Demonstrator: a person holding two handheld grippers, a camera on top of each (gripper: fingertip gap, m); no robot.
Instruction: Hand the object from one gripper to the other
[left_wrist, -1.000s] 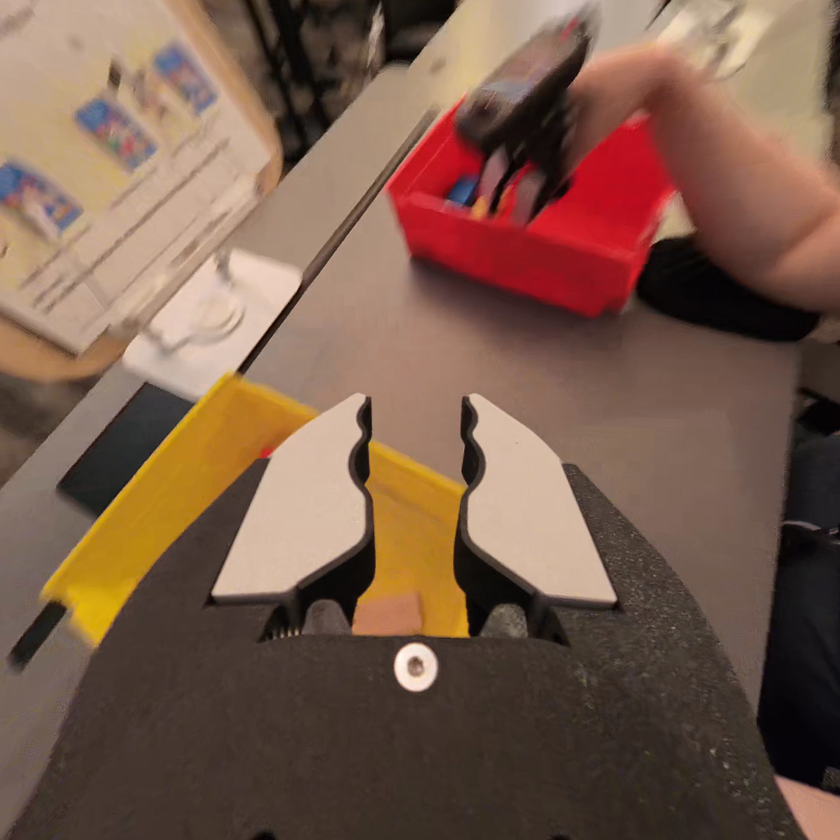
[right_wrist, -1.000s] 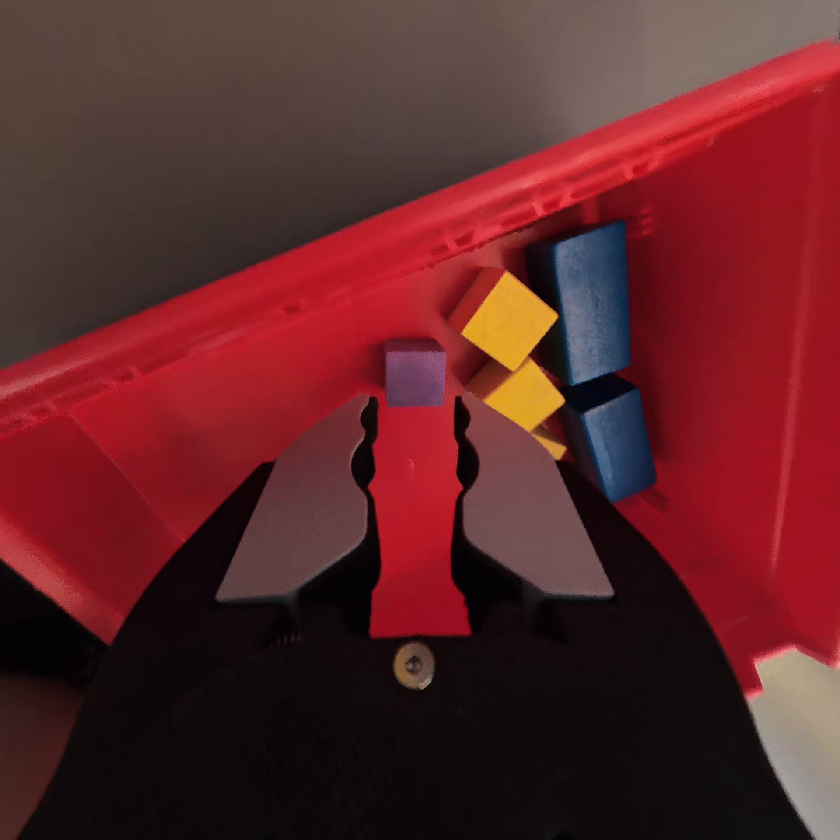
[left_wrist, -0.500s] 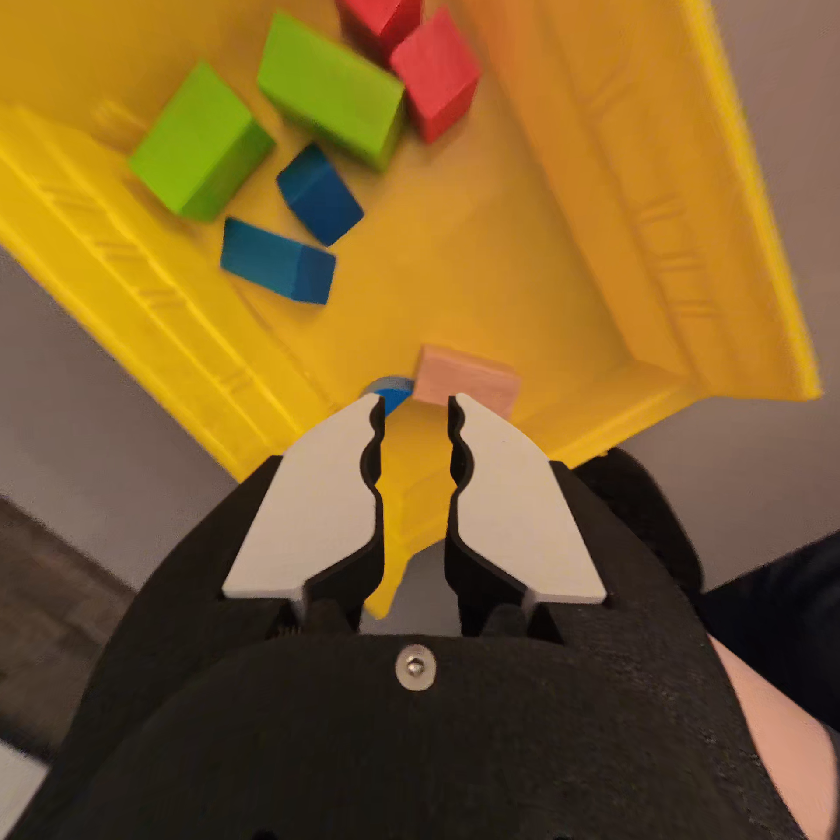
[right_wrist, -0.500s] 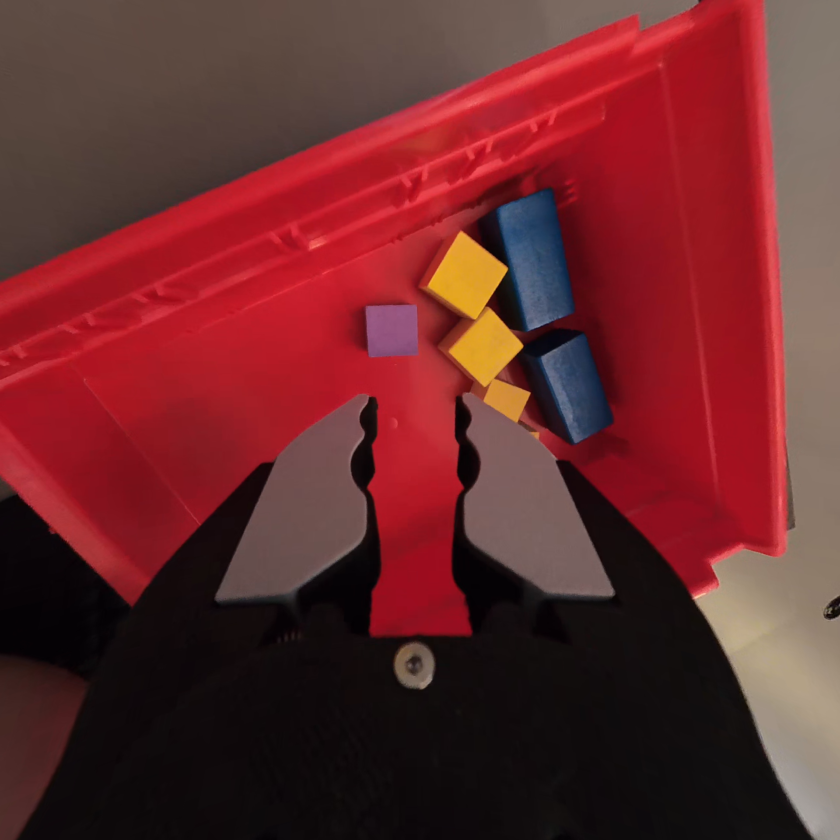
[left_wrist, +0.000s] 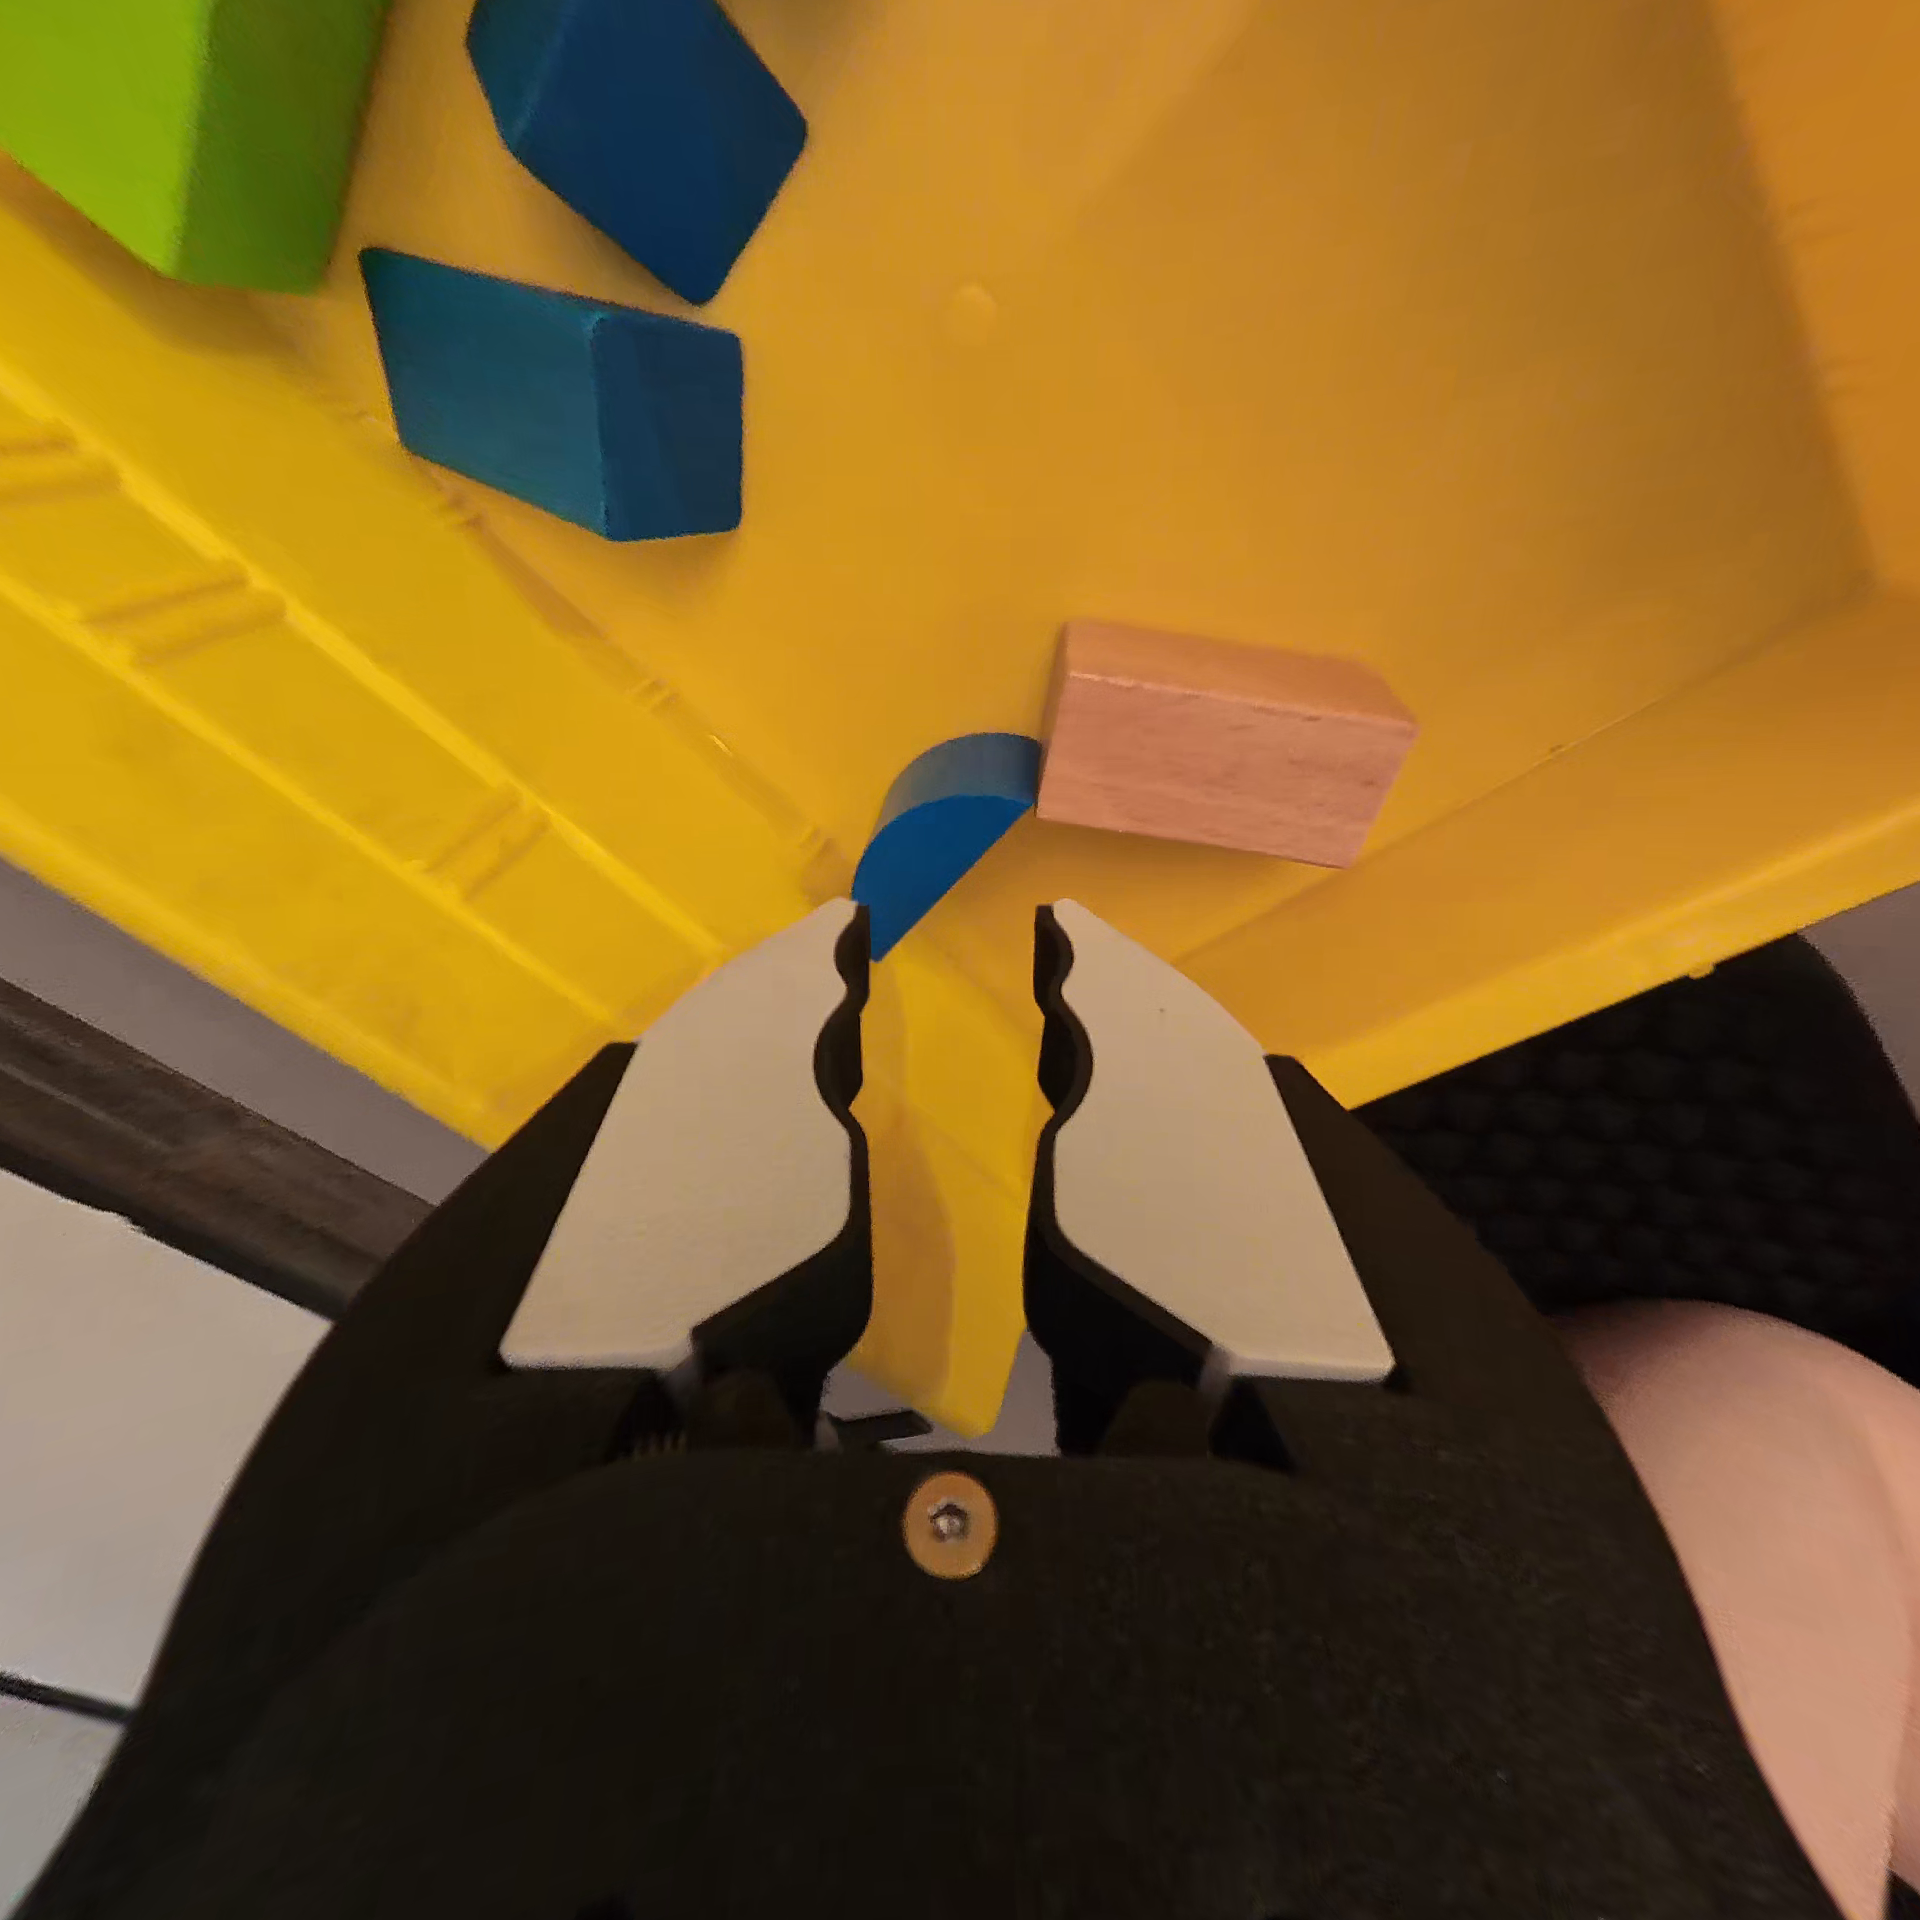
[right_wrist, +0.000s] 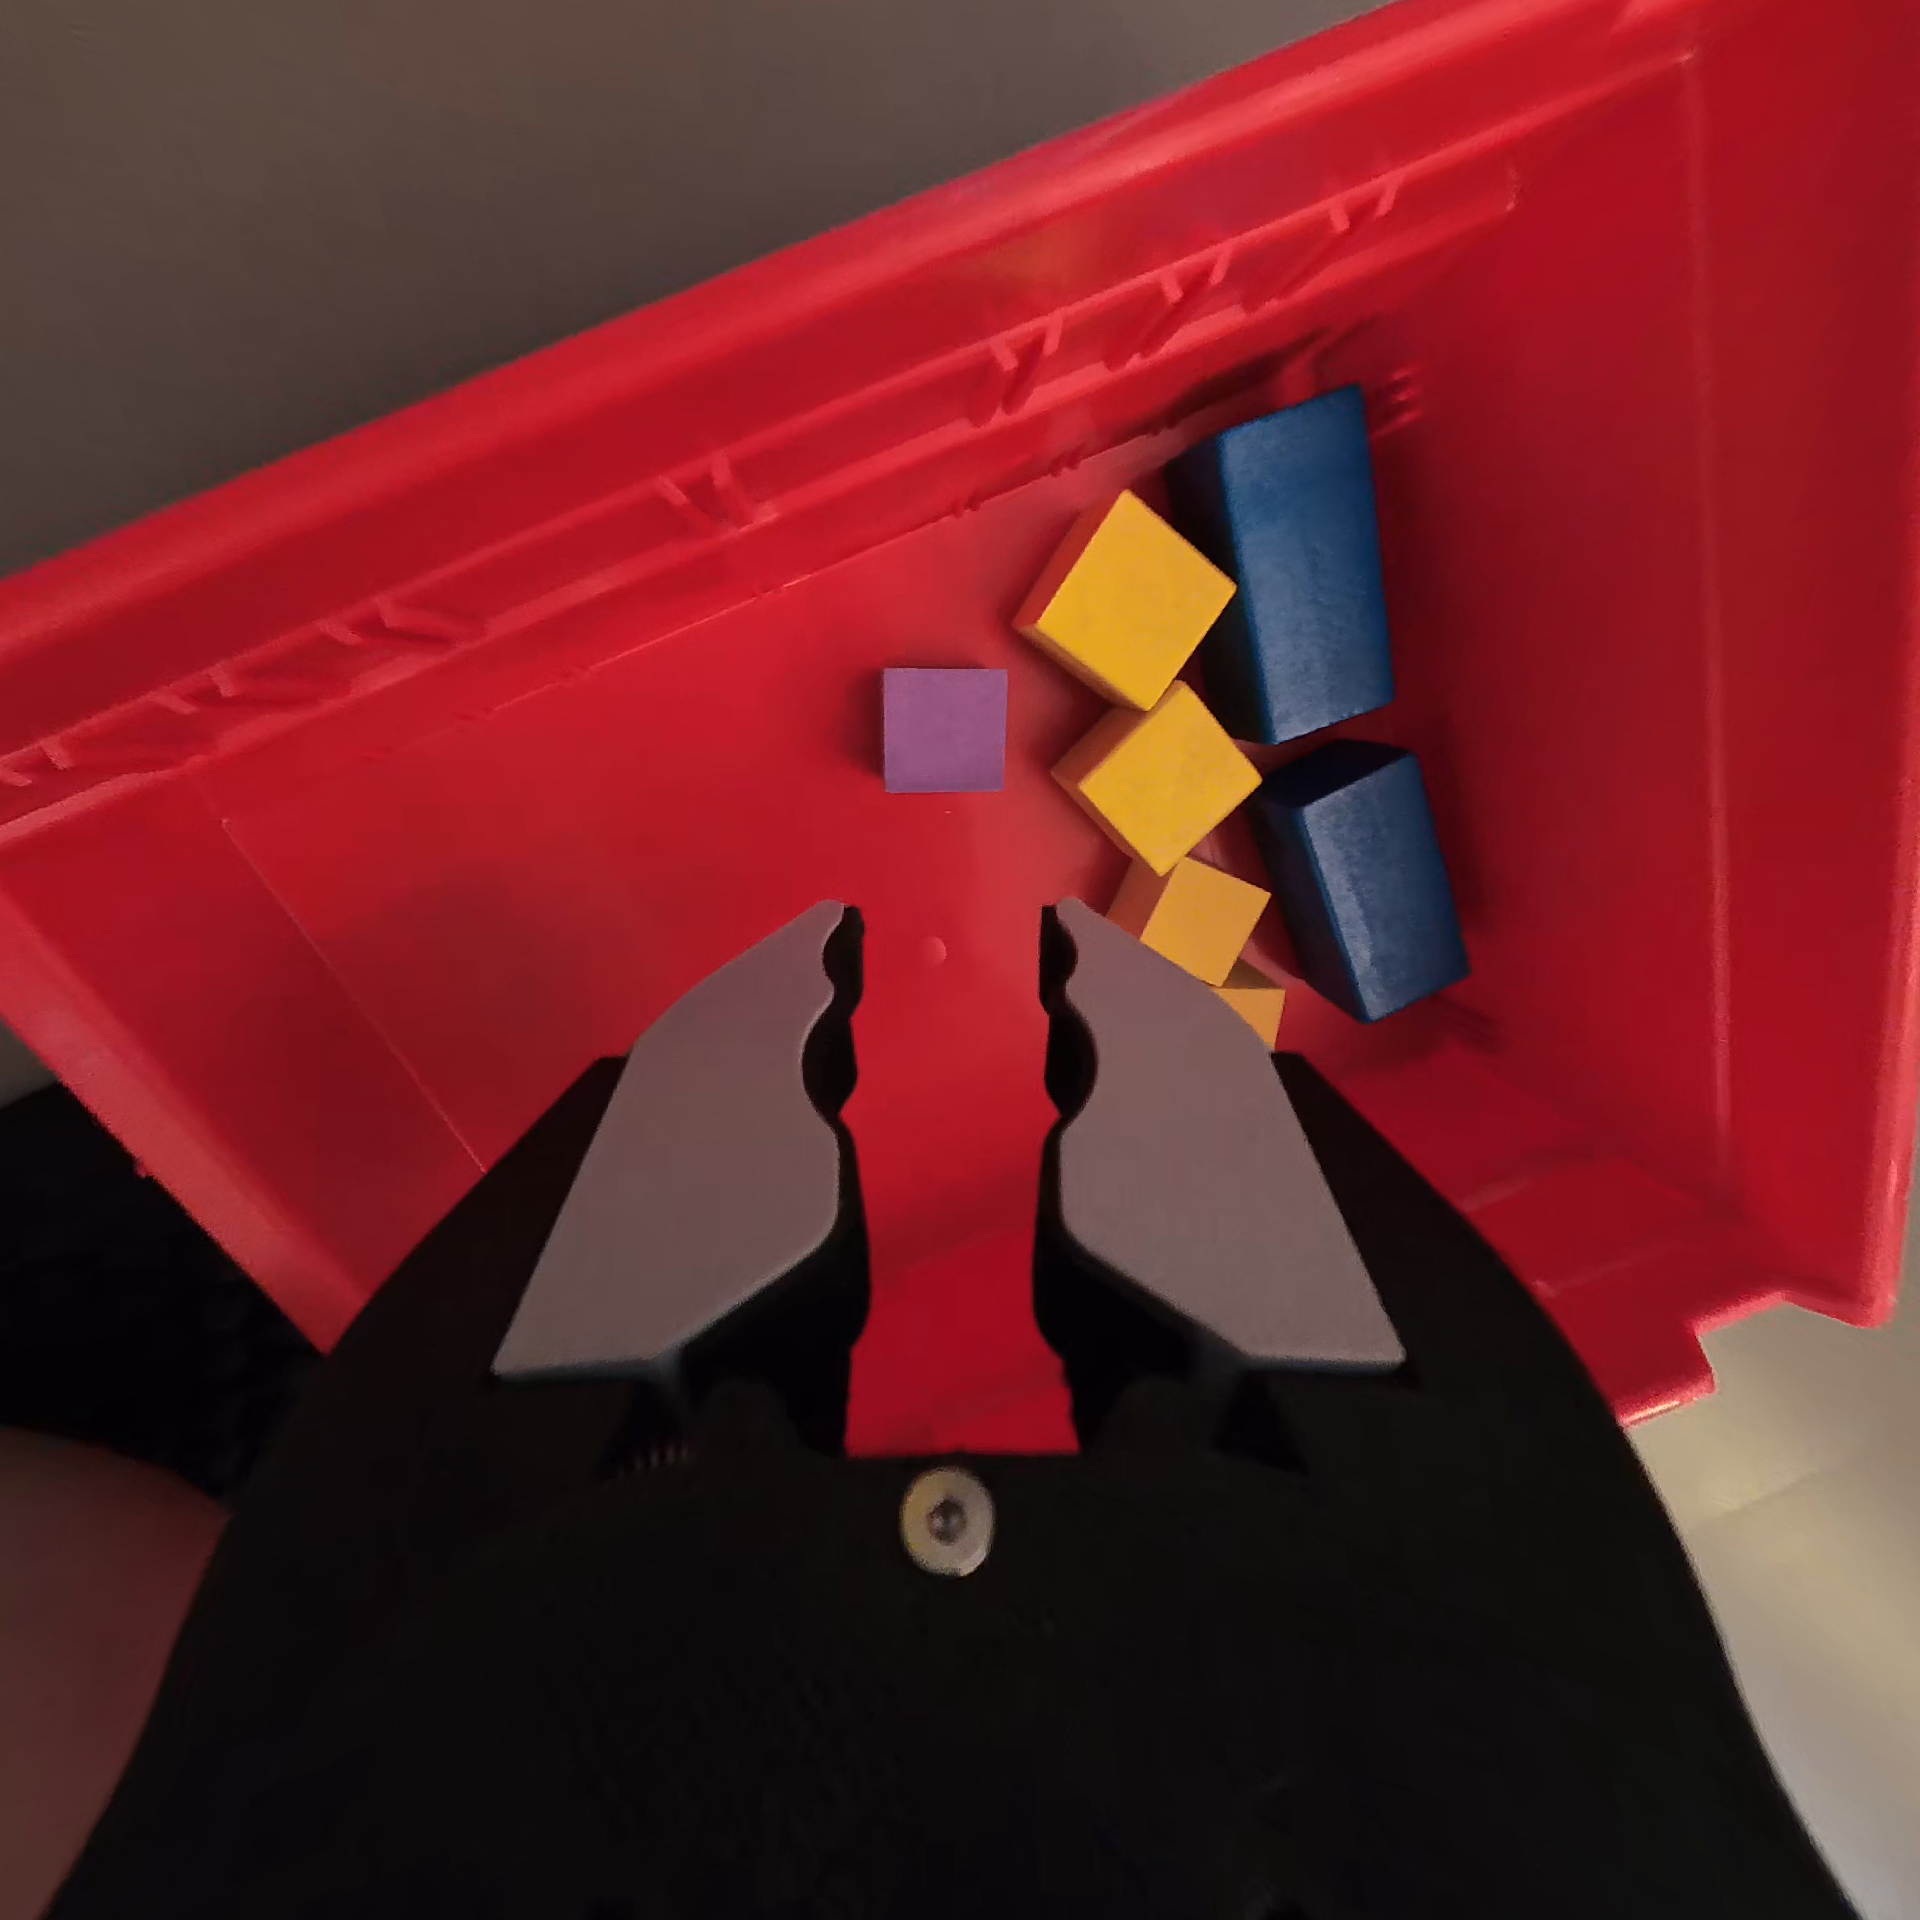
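In the left wrist view the left gripper (left_wrist: 945, 914) hangs empty, jaws narrowly parted, over the yellow bin (left_wrist: 312, 727) just short of a blue half-round block (left_wrist: 940, 831) touching a plain wooden block (left_wrist: 1216, 753), while in the right wrist view the right gripper (right_wrist: 951, 920), likewise parted and empty, hovers inside the red bin (right_wrist: 520, 582) near a purple cube (right_wrist: 944, 729).

- No writing, number, brand or sign can be read in either view; the yellow bin (left_wrist: 1351, 312) and its blocks carry no lettering
- The red bin (right_wrist: 520, 935) shows only moulded ribs on its wall; its blocks are plain painted faces with no marks
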